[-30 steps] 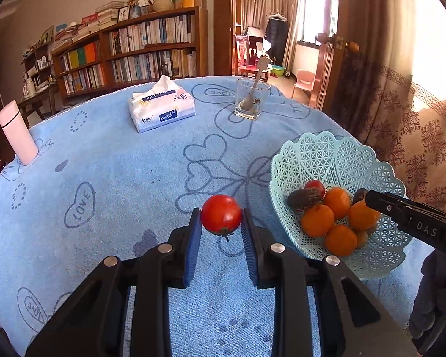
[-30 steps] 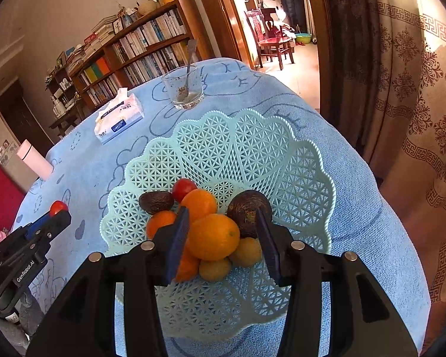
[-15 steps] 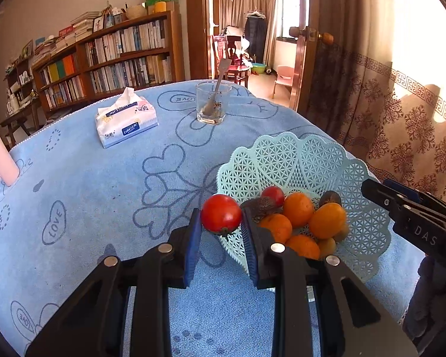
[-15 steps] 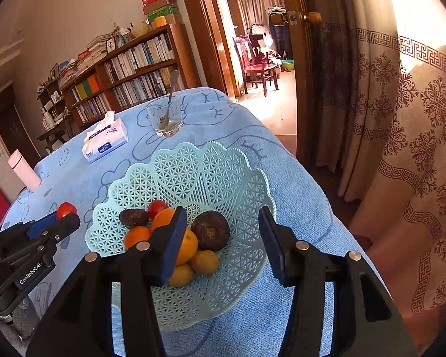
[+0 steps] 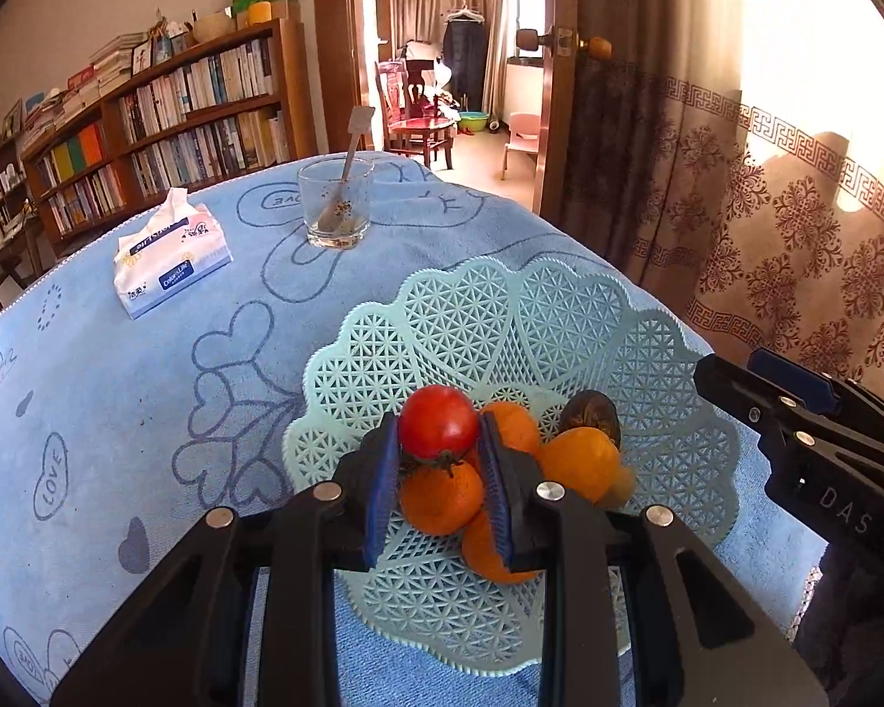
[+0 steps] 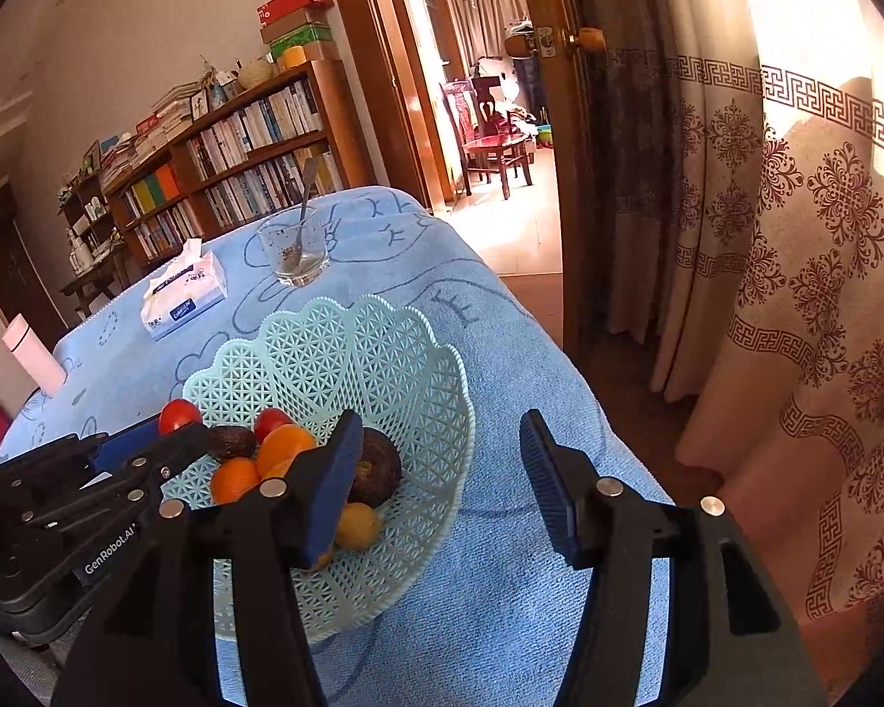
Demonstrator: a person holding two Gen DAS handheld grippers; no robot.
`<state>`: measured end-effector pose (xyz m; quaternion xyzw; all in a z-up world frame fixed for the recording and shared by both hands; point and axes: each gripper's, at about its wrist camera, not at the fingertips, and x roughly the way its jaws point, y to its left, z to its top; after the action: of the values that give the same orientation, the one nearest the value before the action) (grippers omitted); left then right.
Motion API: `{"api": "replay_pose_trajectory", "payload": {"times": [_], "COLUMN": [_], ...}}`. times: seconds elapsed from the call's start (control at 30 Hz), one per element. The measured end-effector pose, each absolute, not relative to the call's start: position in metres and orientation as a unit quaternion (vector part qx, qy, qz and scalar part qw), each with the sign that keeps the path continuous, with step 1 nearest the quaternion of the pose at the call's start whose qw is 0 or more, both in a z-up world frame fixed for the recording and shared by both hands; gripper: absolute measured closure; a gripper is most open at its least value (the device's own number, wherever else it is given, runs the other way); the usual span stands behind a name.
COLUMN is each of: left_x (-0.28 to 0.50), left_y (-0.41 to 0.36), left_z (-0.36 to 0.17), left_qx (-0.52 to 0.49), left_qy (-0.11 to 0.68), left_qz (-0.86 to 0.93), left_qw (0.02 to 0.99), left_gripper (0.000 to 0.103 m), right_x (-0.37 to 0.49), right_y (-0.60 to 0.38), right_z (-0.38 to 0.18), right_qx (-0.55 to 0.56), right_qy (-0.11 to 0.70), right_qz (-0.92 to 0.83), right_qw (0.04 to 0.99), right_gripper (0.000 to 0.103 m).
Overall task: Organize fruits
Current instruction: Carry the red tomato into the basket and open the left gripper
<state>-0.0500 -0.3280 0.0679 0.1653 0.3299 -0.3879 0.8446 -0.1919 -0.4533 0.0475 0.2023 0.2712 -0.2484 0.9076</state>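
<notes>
My left gripper [image 5: 437, 442] is shut on a red tomato [image 5: 438, 421] and holds it above the pile in the pale green lattice basket [image 5: 501, 318]. The basket holds several oranges [image 5: 580, 462], a dark avocado [image 5: 590, 409] and another tomato [image 6: 271, 421]. In the right wrist view the held tomato [image 6: 178, 415] sits over the basket's left rim [image 6: 442, 365]. My right gripper [image 6: 442, 471] is open and empty, raised at the basket's right side; it also shows in the left wrist view [image 5: 795, 412].
A glass with a spoon [image 5: 336, 209], a tissue pack [image 5: 168, 253] and a pink bottle [image 6: 32, 350] stand on the blue cloth. The table edge drops off to the right by the curtain [image 5: 795, 224].
My left gripper carried the tomato rightward from over the cloth to above the basket's fruit. My right gripper pulled back and up from the oranges, toward the right.
</notes>
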Motion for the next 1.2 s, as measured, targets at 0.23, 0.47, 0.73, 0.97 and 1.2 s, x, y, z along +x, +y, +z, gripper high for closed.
{"api": "replay_pose_trajectory", "payload": {"times": [0.23,0.47,0.73,0.97,1.2], "left_x": [-0.043,-0.041,-0.045,-0.053,-0.055], "left_y": [-0.343,-0.351,-0.354,-0.354,-0.349], "left_z": [0.06,0.051,0.046,0.047,0.051], "left_qx": [0.171,0.177,0.183,0.188,0.184], "left_qy": [0.339,0.346,0.348,0.343,0.334], "left_qz": [-0.389,-0.393,-0.403,-0.415,-0.414], "left_qw": [0.84,0.833,0.826,0.821,0.826], "left_gripper": [0.076,0.076,0.076,0.076,0.062], "right_x": [-0.192,-0.192,-0.192,-0.193,-0.199], "right_y": [-0.458,-0.46,-0.461,-0.459,-0.457], "right_z": [0.046,0.045,0.044,0.047,0.051], "right_qx": [0.207,0.21,0.21,0.21,0.212], "right_qy": [0.273,0.274,0.274,0.27,0.265], "right_qz": [-0.251,-0.252,-0.252,-0.254,-0.258], "right_qw": [0.905,0.904,0.904,0.905,0.905], "right_gripper": [0.045,0.045,0.045,0.045,0.045]}}
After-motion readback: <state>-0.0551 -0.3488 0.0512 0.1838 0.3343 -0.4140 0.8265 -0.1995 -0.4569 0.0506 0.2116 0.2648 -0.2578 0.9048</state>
